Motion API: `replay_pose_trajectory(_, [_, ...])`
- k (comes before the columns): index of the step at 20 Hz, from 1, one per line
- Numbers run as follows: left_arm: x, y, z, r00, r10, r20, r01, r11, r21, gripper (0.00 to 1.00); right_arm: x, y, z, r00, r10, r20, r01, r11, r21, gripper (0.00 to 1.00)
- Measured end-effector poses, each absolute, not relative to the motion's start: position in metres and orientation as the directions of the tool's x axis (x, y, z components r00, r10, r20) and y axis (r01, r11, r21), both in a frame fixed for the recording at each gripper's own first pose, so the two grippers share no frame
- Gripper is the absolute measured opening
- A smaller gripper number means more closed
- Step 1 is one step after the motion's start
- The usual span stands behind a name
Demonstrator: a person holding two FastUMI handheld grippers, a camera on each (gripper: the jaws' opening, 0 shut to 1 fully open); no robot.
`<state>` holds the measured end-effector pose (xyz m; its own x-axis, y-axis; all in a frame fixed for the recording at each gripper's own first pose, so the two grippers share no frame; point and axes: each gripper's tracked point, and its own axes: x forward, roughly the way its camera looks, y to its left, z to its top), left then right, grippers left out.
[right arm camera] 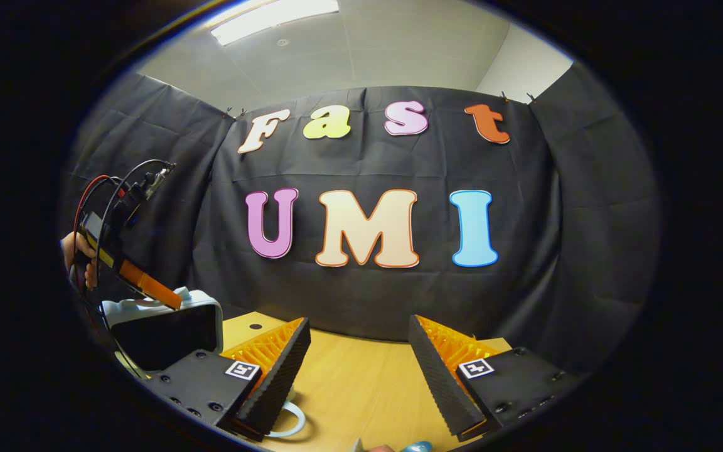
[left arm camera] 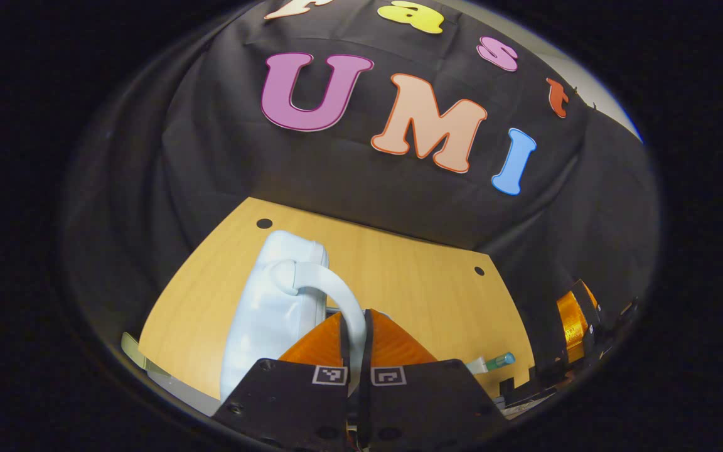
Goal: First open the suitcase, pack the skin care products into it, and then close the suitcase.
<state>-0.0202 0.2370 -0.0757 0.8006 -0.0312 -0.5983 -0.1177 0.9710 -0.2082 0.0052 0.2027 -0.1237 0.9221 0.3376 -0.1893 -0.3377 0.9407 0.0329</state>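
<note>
So my left gripper [left arm camera: 355,351] jaws pinch the suitcase [left arm camera: 273,314] handle [left arm camera: 336,295], lid raised; right gripper [right arm camera: 358,370] gapes empty; tube [left arm camera: 493,362] at four o'clock unpacked.

Left gripper [left arm camera: 355,367] jaws nearly closed together; right gripper [right arm camera: 359,370] jaws spread wide.

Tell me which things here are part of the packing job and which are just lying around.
Part of the job:
suitcase, lid partly raised
suitcase handle, pinched by the left gripper
tube on the table
right gripper, open

Just there:
table
</note>
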Motion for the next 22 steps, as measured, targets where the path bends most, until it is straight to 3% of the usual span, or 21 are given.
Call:
replay_pose_trajectory(7, [-0.034,0.330,-0.073,0.797,0.115,-0.594,-0.186,0.981,-0.060,0.00,0.000,0.256,-0.125,0.923,0.345,-0.171,-0.342,0.938,0.049,0.98])
replay_pose_trajectory(13, [-0.035,0.381,-0.081,0.789,0.169,-0.590,-0.235,0.971,-0.036,0.00,-0.002,0.274,-0.133,0.920,0.346,-0.186,-0.338,0.938,0.073,0.99])
replay_pose_trajectory(22, [-0.054,0.488,-0.122,0.678,0.396,-0.619,-0.419,0.900,0.117,0.00,0.000,0.276,-0.145,0.920,0.321,-0.224,-0.316,0.947,0.057,0.98])
